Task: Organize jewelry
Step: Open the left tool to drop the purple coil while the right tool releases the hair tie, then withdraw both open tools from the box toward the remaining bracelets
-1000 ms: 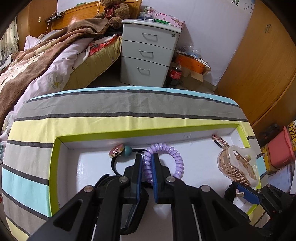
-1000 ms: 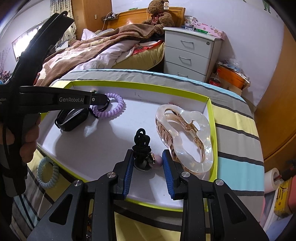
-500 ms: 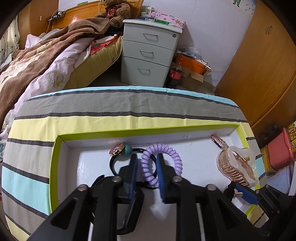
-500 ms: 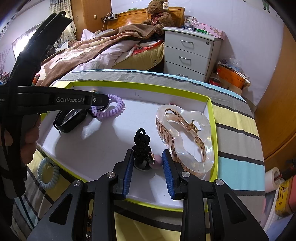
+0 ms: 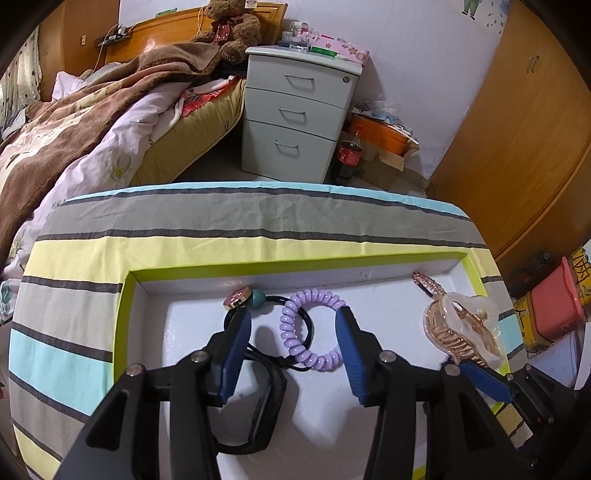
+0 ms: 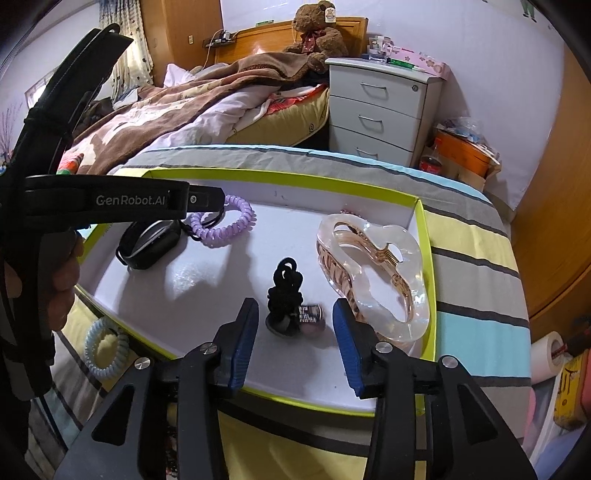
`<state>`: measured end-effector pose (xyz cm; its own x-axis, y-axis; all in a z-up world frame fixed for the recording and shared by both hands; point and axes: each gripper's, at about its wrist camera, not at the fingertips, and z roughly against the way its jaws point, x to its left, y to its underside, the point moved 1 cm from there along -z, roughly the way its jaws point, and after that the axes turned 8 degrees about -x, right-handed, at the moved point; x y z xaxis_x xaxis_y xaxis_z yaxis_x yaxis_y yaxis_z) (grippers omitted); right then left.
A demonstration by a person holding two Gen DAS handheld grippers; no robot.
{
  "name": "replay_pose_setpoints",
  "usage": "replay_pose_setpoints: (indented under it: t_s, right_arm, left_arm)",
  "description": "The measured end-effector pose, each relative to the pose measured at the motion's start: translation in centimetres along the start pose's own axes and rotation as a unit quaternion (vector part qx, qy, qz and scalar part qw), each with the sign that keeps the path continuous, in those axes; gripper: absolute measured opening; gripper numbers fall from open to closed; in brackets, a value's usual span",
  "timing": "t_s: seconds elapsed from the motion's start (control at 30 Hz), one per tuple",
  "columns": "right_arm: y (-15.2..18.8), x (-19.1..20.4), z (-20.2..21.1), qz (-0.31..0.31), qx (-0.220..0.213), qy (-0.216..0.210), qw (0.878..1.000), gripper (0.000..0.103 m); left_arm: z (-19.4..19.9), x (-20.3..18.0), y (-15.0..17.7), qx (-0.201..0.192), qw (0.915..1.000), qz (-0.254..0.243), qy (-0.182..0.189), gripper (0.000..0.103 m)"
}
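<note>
We read this as the release step: both grippers were over the white tray (image 6: 413,210) with the green rim, letting go of pieces just laid inside.

Left gripper (image 5: 293,332): jaws had just been opening, now about half spread, gripping nothing. The purple coil hair tie (image 5: 308,328) lay flat on the tray floor between the fingers, the right pad at most brushing its 3 o'clock edge. A black elastic with a teal bead (image 5: 256,298) sat at its 10 o'clock, a black watch-like band (image 5: 258,406) at 7 o'clock under the left finger.

Right gripper (image 6: 295,321): jaws had also just been opening, roughly half spread, clear of the black knotted hair tie with charms (image 6: 286,299) that stood between them on the tray. The clear and rose-gold claw clip (image 6: 373,273) lay at its 2 o'clock, just beside the right finger.

A pale blue coil tie (image 6: 105,347) was outside the tray at 8 o'clock, on the cloth. We judged that piece as likely left to do; the next move would call for lifting the jaws straight off without dragging the ties, then reaching outside the rim.

Surface: striped cloth (image 5: 236,229) in grey, yellow and blue over a table. Room: bedroom, bed with brown blanket (image 5: 74,122) at 10 o'clock, white three-drawer nightstand (image 5: 299,114) at 12, teddy bear (image 6: 317,33) on the headboard, wooden wardrobe (image 5: 517,140) at 2 o'clock.
</note>
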<state>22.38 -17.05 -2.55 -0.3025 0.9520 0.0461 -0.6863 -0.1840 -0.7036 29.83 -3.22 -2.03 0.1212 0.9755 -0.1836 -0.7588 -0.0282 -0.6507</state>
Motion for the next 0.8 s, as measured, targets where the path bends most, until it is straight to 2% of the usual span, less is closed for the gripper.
replay_pose_setpoints:
  t_s: [0.4, 0.8]
  right_arm:
    - [0.0, 0.4, 1.8, -0.007, -0.016, 0.007, 1.000, 0.043]
    - [0.3, 1.4, 4.7, -0.009, -0.036, 0.009, 0.999, 0.044]
  left_arm:
    - [2.6, -0.2, 0.4, -0.011, 0.9999, 0.001, -0.002, 0.053]
    - [7.0, 0.1, 1.5, -0.033, 0.9994, 0.002, 0.000, 0.058]
